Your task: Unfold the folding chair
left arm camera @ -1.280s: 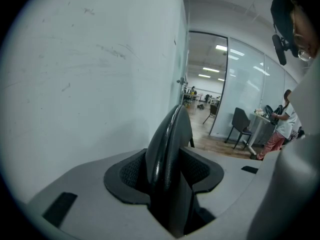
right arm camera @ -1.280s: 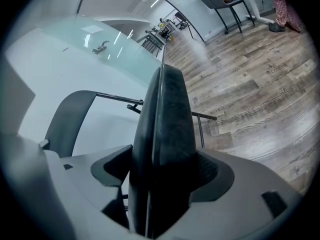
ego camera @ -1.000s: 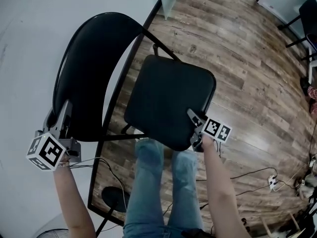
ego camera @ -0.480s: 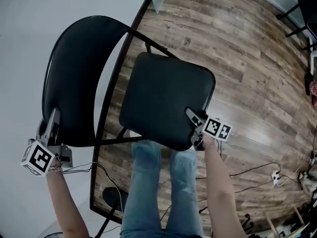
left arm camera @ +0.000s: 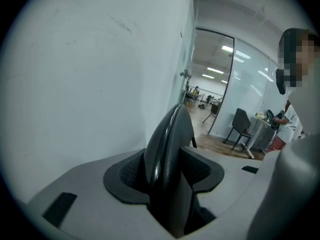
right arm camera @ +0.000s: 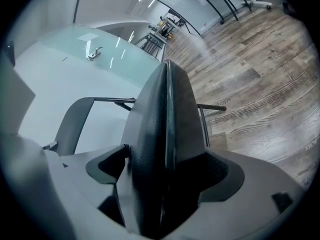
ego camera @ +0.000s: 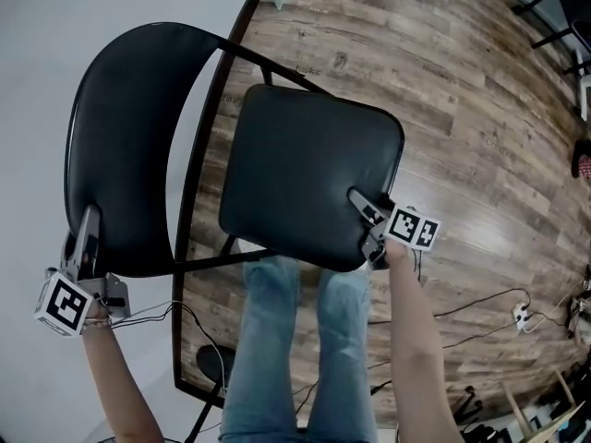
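The folding chair's black backrest (ego camera: 120, 137) curves up at the left of the head view, and its black padded seat (ego camera: 309, 173) tilts out beside it on the dark metal frame (ego camera: 199, 155). My left gripper (ego camera: 86, 233) is shut on the backrest's lower left edge; in the left gripper view both pads clamp that edge (left arm camera: 167, 149). My right gripper (ego camera: 360, 206) holds the seat's near right corner. In the right gripper view the seat's rim (right arm camera: 165, 124) fills the gap between the pads, and the jaws are opening around it.
A white wall (ego camera: 37, 81) stands to the left and a wood plank floor (ego camera: 480, 109) to the right. The person's legs in jeans (ego camera: 295, 340) are just under the seat. Cables (ego camera: 480, 307) trail on the floor. Another chair (left arm camera: 240, 129) stands beyond a glass partition.
Both grippers have sunk, the left one down along the wall side. The seat has swung lower and lies flatter, and the whole chair sits further left in the head view.
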Demonstrator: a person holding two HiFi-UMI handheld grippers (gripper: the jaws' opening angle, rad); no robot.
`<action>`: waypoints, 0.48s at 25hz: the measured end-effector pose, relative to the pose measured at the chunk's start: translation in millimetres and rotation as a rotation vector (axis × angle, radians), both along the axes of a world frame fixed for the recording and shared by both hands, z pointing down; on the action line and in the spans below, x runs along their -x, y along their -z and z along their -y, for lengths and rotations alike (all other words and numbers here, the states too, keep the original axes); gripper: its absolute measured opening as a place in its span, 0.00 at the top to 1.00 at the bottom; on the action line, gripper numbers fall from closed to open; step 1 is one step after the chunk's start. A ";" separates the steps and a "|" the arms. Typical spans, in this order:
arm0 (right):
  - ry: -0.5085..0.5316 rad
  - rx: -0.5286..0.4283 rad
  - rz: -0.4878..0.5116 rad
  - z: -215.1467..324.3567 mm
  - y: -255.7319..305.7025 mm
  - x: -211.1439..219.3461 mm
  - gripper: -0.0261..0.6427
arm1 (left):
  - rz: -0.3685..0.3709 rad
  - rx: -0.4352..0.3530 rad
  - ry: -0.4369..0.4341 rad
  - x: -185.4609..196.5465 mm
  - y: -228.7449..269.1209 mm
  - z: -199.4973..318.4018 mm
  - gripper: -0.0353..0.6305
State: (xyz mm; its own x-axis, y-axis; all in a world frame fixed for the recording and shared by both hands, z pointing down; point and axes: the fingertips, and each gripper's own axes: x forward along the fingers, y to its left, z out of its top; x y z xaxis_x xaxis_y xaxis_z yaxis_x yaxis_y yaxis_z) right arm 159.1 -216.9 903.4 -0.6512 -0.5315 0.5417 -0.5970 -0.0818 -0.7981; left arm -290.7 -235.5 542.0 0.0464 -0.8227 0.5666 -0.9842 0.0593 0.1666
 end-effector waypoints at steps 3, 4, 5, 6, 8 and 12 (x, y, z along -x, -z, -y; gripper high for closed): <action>-0.001 -0.001 0.000 -2.0 -5.0 -2.5 0.32 | 0.003 0.008 0.008 -2.1 -2.2 -4.3 0.66; 0.000 0.000 0.002 -2.4 -6.2 -3.4 0.32 | 0.008 0.011 0.012 -3.3 -2.3 -5.7 0.66; 0.001 0.000 0.004 -2.4 -7.2 -4.6 0.32 | 0.010 0.008 0.008 -6.2 -1.7 -5.8 0.66; 0.002 0.000 0.007 -2.4 -8.2 -6.0 0.32 | 0.013 0.001 -0.001 -10.6 -0.7 -5.3 0.66; 0.004 0.000 0.012 -3.4 -10.6 -8.7 0.32 | 0.025 -0.008 -0.008 -18.7 1.3 -6.1 0.66; 0.014 0.008 0.000 -6.1 -19.5 -18.2 0.31 | 0.029 0.000 -0.003 -36.2 1.9 -11.1 0.66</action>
State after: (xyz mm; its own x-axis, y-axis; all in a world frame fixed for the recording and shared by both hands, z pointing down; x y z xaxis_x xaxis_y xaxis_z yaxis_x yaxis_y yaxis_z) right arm 177.3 -210.8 922.9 -0.6584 -0.5184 0.5458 -0.5981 -0.0799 -0.7974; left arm -254.5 -224.5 540.1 0.0318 -0.8226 0.5677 -0.9889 0.0566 0.1375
